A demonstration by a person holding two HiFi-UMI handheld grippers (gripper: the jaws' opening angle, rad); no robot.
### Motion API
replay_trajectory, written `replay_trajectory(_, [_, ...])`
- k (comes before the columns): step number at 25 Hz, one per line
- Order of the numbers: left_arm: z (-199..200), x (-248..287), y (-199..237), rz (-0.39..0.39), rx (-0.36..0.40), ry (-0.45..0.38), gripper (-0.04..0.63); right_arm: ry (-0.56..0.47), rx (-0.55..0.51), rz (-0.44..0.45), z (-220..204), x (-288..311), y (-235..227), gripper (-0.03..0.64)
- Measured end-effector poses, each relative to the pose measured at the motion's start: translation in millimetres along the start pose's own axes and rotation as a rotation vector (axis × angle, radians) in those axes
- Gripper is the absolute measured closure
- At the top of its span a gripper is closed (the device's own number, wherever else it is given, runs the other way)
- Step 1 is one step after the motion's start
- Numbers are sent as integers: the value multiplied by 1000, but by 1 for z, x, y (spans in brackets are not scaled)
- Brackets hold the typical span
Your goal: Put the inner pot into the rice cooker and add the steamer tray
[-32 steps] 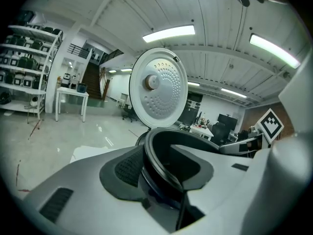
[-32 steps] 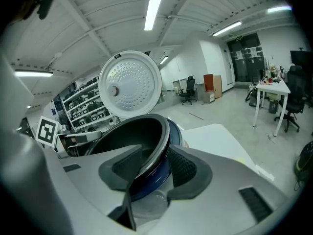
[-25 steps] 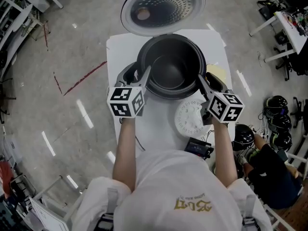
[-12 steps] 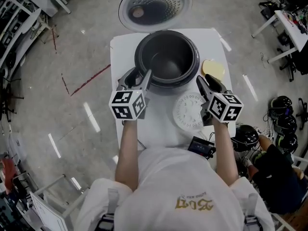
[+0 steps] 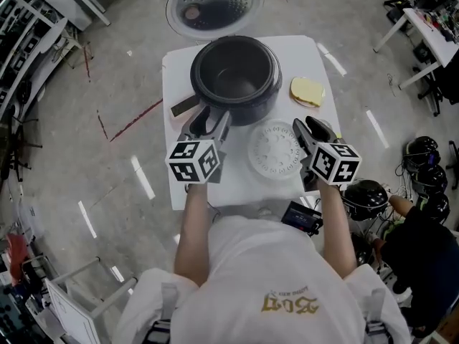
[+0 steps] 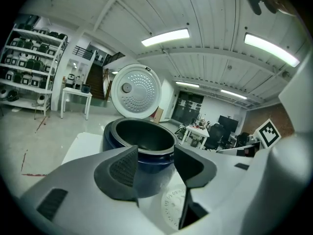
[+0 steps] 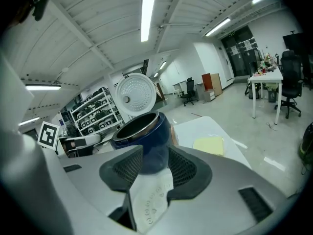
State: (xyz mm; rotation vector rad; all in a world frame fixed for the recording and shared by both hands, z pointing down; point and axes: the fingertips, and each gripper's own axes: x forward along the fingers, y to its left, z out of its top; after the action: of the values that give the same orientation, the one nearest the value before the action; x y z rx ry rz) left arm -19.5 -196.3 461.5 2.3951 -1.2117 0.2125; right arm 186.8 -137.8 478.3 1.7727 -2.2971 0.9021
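Observation:
The dark blue rice cooker (image 5: 233,74) stands at the far middle of the white table (image 5: 179,67) with its lid (image 5: 214,6) swung open behind it. The dark inner pot (image 6: 142,136) sits inside it. A white perforated steamer tray (image 5: 275,151) lies flat on the table just in front of the cooker, to the right. My left gripper (image 5: 214,120) hovers short of the cooker's near left side; its jaws are opening with nothing between them. My right gripper (image 5: 308,129) stands open and empty beside the tray's right edge. The tray (image 7: 149,199) shows under the right jaws.
A yellow pad (image 5: 307,90) lies at the table's right, beside the cooker. A dark flat handle (image 5: 183,106) sticks out at the cooker's left. A small black device (image 5: 301,217) sits at the near right table edge. Shelves, desks and chairs stand around on the floor.
Both grippers have drawn back from the pot's sides toward the person, and now hang clear of the cooker. The left jaws stand a little wider.

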Motion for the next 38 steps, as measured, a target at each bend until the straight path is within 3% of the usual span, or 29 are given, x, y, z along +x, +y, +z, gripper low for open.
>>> replay_trajectory(12, [-44,-22,-40,-27,-30,54,354,0,49,-25,-38,-53,-21,454])
replay_trajectory(38, [-187,31,-22,-82,-147,387,349,263,168,-164,-167,-30,-82,445])
